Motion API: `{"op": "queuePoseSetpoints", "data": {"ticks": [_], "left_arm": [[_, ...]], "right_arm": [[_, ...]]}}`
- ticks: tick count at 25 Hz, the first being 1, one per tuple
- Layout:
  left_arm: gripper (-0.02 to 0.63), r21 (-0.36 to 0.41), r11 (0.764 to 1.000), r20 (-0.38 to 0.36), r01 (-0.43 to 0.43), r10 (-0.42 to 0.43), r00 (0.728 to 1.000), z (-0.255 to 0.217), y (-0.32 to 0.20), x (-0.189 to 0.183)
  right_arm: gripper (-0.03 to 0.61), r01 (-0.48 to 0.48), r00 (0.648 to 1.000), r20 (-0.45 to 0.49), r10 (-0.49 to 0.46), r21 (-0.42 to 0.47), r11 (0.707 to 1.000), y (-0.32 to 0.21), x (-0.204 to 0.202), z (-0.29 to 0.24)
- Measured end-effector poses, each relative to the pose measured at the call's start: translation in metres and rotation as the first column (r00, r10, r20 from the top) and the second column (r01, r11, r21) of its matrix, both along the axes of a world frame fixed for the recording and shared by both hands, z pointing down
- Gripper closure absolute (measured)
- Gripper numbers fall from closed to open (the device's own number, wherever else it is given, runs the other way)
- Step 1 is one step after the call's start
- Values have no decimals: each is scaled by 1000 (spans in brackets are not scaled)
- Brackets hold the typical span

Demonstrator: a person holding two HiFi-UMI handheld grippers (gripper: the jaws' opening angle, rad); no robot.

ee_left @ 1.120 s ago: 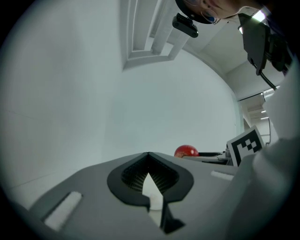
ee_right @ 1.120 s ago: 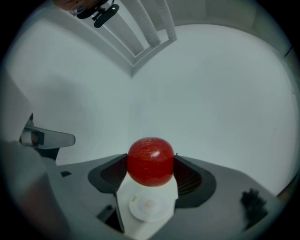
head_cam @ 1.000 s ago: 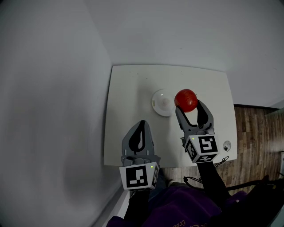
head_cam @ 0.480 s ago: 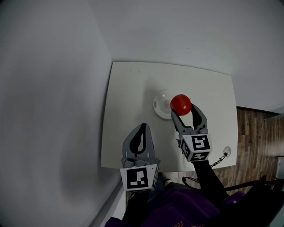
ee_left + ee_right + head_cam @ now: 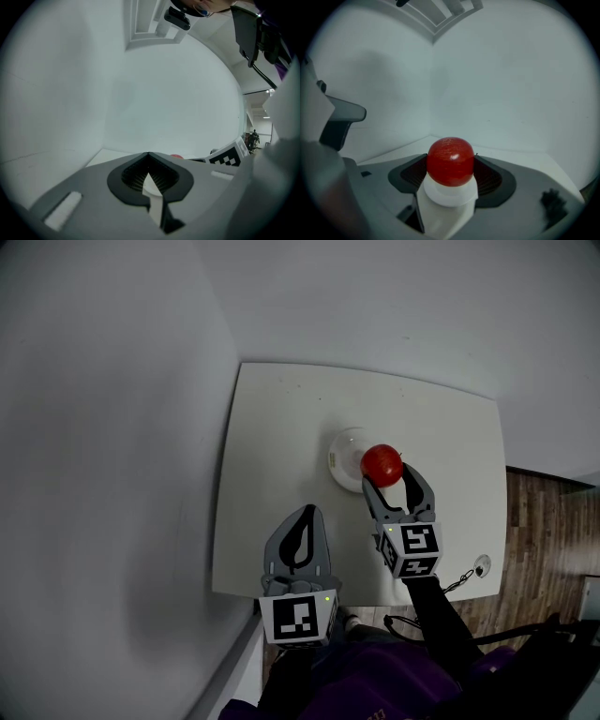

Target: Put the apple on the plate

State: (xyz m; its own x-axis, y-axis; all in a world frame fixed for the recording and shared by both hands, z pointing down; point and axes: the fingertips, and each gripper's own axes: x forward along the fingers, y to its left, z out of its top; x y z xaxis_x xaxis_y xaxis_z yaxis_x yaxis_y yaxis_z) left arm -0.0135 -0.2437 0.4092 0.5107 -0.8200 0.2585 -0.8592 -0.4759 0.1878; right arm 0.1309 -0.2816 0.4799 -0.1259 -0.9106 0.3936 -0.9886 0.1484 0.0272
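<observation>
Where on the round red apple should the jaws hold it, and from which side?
Grip the round red apple across its widest middle, coming from the person's side, as the right gripper holds it now. Its ball shape would likely slip out of a grip set higher or lower.

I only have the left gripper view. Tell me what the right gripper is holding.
Observer: The right gripper is shut on a red apple.
Operator: Give me the plate's position.
Observer: The white plate sits near the middle of the table; in the head view the apple overlaps its right rim.
Operator: Say whether the apple touches the plate.
Observer: Contact cannot be made out; the jaws clamp the apple on both sides.
</observation>
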Motion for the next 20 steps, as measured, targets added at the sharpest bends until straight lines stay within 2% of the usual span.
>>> {"op": "queuePoseSetpoints", "data": {"ticks": [20], "left_arm": [[607, -70, 997, 13, -19, 20, 1000, 30, -2, -8]], "right_arm": [[249, 17, 998, -60, -27, -148, 989, -11, -7, 71]]}}
